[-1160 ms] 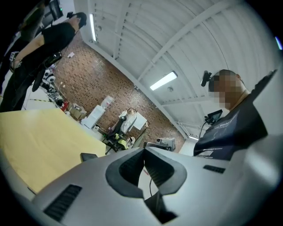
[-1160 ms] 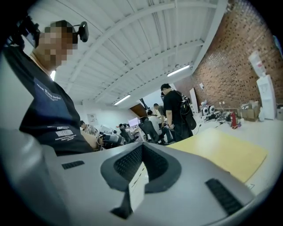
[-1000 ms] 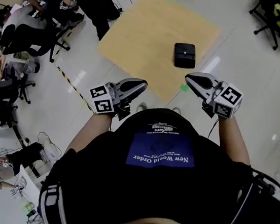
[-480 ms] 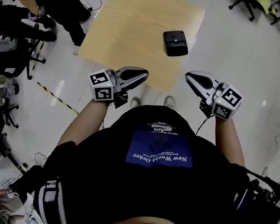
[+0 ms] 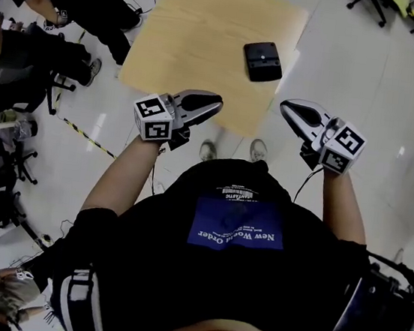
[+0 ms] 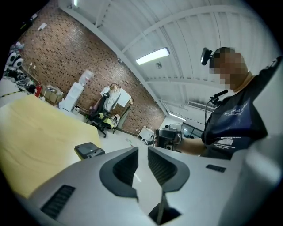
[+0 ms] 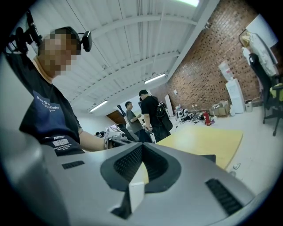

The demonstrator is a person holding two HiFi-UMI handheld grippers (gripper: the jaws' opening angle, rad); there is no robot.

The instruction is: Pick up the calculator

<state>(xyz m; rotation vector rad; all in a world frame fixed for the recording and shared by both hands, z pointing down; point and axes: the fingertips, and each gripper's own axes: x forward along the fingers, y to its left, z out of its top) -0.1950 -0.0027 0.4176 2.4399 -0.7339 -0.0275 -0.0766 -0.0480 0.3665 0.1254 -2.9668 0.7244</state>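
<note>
The calculator (image 5: 262,61), a small black slab, lies on the right part of a pale wooden table (image 5: 201,39) and shows in the left gripper view too (image 6: 89,150). Both grippers hang in the air in front of the person's chest, short of the table's near edge and apart from the calculator. My left gripper (image 5: 217,103) (image 6: 143,148) points right; its jaws show only a thin slit and are just starting to part, with nothing in it. My right gripper (image 5: 284,104) (image 7: 141,148) points left, its pads together and empty.
People sit and stand by office chairs (image 5: 20,91) left of the table. Yellow-black tape (image 5: 82,135) runs across the white floor. More chairs (image 5: 368,2) stand at the far right. The person's shoes (image 5: 209,151) show below the grippers.
The head view has swung, so the table and calculator sit more straight ahead and higher in the picture. Both grippers stay before the chest with nothing taken hold of.
</note>
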